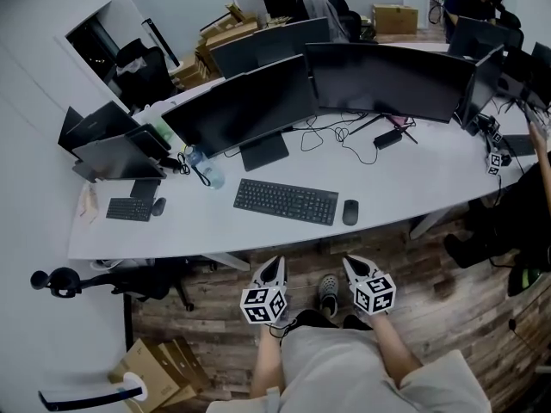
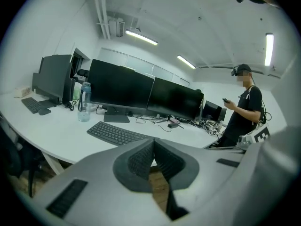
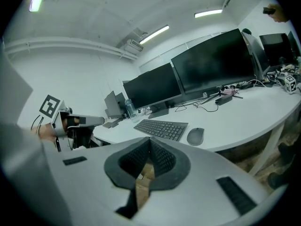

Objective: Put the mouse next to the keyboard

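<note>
— Ahead of the left gripper [image 1: 274,265] and right gripper [image 1: 351,266]?
— White desk [image 1: 413,188], then black keyboard [image 1: 286,201] straight beyond the left one.
— Jaws?
— Clenched on both, gripping nothing, short of the desk edge.
— Mouse?
— Black mouse [image 1: 349,212] just beyond the right gripper, lying just beside the keyboard's near end. Probably light, rigid, slick-shelled. Best pinched low across the narrow flanks.
</note>
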Tool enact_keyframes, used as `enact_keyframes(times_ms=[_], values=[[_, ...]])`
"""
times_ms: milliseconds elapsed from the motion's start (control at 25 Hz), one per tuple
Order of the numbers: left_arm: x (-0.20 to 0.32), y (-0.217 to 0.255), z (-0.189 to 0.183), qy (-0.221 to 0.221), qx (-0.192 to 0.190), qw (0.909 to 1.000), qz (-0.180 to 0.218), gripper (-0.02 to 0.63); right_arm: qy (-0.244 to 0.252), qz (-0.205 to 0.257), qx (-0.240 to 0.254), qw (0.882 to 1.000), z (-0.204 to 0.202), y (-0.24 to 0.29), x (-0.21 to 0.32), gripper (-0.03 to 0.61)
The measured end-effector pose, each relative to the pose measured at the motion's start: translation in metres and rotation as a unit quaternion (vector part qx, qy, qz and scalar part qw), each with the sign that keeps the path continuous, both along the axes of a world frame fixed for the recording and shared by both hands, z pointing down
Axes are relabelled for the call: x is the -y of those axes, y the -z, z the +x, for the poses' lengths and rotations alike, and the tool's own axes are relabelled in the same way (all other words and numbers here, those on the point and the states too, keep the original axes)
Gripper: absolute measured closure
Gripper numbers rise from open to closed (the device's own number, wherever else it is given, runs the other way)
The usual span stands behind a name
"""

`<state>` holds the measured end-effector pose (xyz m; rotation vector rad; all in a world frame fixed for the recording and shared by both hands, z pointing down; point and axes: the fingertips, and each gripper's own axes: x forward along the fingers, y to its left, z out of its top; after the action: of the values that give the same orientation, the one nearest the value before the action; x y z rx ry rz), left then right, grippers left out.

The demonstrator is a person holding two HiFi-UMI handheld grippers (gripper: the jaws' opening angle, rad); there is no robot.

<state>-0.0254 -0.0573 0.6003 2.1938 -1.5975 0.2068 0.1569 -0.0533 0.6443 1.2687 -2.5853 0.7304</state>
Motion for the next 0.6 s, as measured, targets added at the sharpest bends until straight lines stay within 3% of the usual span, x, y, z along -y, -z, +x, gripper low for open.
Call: enact_keyframes(times_ms=[600], values=[[0.002, 0.002, 0.024, -0.012, 0.001, 0.9998, 0.016, 0.592, 0.006, -0.002, -0.019, 1.000, 0.019, -0.002, -0.003, 0.577]])
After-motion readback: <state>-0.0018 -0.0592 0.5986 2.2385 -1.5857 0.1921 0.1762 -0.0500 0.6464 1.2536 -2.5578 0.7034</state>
